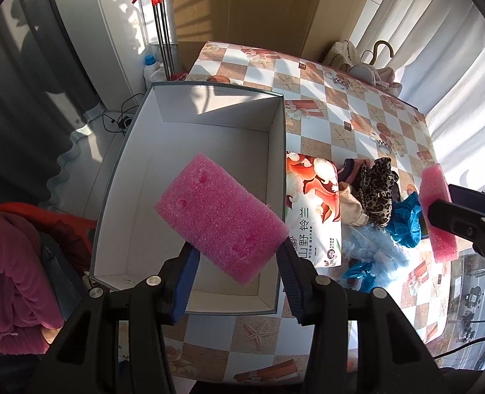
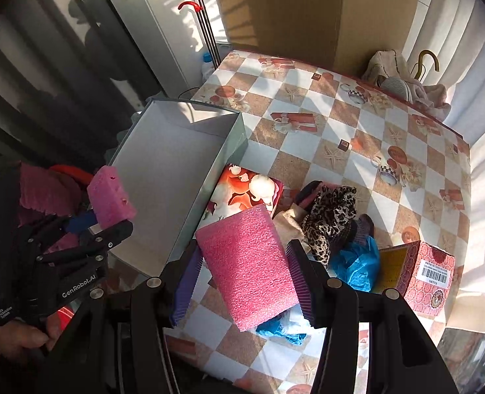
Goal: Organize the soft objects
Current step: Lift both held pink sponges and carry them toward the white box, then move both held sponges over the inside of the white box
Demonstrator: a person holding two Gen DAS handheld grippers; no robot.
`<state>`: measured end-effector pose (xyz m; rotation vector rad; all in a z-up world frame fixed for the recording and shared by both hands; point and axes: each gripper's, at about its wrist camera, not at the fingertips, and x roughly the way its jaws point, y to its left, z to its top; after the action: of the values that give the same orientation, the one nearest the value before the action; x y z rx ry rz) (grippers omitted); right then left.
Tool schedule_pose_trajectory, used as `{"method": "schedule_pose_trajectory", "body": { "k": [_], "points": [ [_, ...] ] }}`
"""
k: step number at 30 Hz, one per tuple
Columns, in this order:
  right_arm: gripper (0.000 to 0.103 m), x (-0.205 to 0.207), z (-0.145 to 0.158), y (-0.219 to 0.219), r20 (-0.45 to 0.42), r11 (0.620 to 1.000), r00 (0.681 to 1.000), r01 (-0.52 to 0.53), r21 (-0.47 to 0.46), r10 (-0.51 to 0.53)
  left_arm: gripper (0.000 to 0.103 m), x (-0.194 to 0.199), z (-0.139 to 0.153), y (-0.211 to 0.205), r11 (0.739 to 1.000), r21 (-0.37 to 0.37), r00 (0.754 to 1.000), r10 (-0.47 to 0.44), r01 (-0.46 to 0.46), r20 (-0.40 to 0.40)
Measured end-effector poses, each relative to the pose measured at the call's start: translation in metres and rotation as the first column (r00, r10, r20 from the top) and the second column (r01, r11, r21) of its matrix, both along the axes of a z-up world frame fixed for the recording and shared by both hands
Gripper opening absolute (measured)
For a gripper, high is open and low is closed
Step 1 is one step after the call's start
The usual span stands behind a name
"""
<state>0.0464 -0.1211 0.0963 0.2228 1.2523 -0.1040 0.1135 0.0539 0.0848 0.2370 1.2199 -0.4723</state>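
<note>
The left gripper point(image 1: 239, 262) points steeply down over the near end of the open white box point(image 1: 124, 177), its two fingers clamped on the near end of a pink foam block point(image 1: 221, 218). That block hangs above the box interior, clear of the floor of the box. Its long axis runs diagonally, from the far left down to the near right, with its broad dimpled face turned up toward the camera. In the right wrist view the same tool shows at the left edge, a hand point(image 2: 22, 331) wrapped around its grip.

The right gripper point(image 2: 245, 279) also points steeply down, over the checked tablecloth point(image 2: 341, 151) just to the right of the box. Its fingers squeeze the sides of a second pink foam block point(image 2: 249, 266), which is held above the cloth. This block's long axis runs from far to near, leaning slightly to the right at its near end, broad face up.

Beneath and behind the second block lies a tissue pack point(image 2: 245, 187) against the box's right wall. To the right of that sits a heap of soft items: a leopard-print cloth point(image 2: 331, 220), blue plastic point(image 2: 357, 266) and a beige piece. A red patterned carton point(image 2: 429, 272) stands at the near right.
</note>
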Motion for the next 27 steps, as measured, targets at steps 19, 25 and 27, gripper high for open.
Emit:
{"method": "schedule_pose_trajectory", "body": {
  "k": [19, 25, 27],
  "points": [
    [0.054, 0.016, -0.007, 0.031, -0.014, 0.995, 0.995, -0.098, -0.002, 0.098, 0.052, 0.003, -0.01, 0.032, 0.998, 0.002, 0.998, 0.061, -0.061, -0.022],
    [0.054, 0.028, -0.005, 0.054, 0.004, 0.985, 0.985, -0.172, -0.014, 0.172, 0.052, 0.006, -0.016, 0.049, 0.995, 0.015, 0.994, 0.099, -0.098, -0.039],
    [0.054, 0.032, -0.004, 0.06, 0.012, 0.982, 0.982, -0.188, -0.016, 0.188, 0.052, 0.008, -0.018, 0.054, 0.994, 0.018, 0.993, 0.111, -0.11, -0.046]
  ]
}}
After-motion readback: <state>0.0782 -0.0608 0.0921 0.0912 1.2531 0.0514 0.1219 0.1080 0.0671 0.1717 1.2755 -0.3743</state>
